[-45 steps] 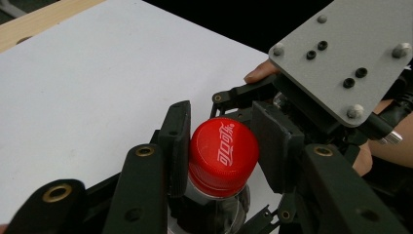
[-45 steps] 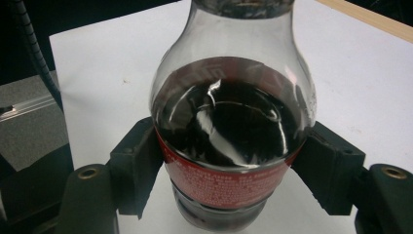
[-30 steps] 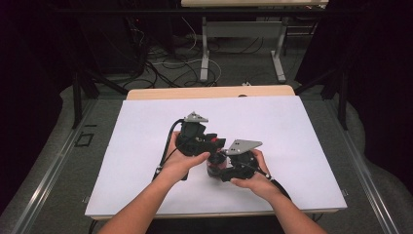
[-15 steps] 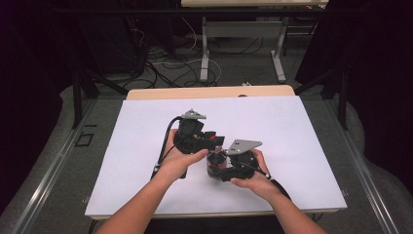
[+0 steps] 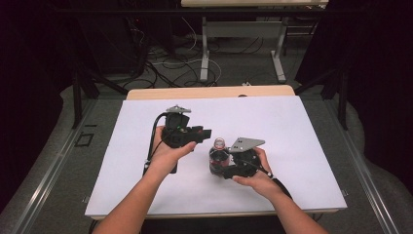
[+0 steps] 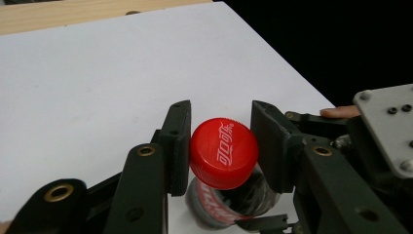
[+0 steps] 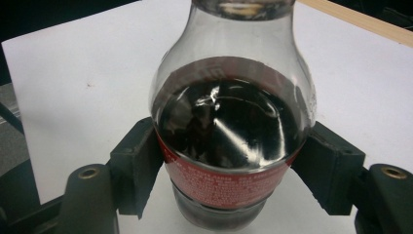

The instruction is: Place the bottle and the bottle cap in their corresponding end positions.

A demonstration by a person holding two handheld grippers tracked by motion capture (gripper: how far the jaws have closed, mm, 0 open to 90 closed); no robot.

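A small clear bottle [image 5: 217, 160] of dark drink with a red label stands on the white table top [image 5: 292, 146]. My right gripper [image 5: 221, 168] is shut on its body; in the right gripper view both pads press the labelled waist of the bottle [image 7: 229, 146]. The red cap [image 6: 223, 153] sits over the bottle's neck, between the two pads of my left gripper [image 6: 221, 146], which is shut on it. In the high view the left gripper [image 5: 213, 136] reaches in from the left and above toward the cap [image 5: 219, 143]. Whether the cap is still screwed on I cannot tell.
The white sheet lies open on all sides of the bottle, with a wooden strip [image 5: 209, 92] along its far edge. A black cable [image 5: 155, 141] hangs from the left gripper. Table legs and floor cables [image 5: 204, 53] lie beyond the table.
The left hand and its gripper body have swung to the left and away from me, uncovering the bottle's top in the high view. The right hand and the bottle have stayed put.
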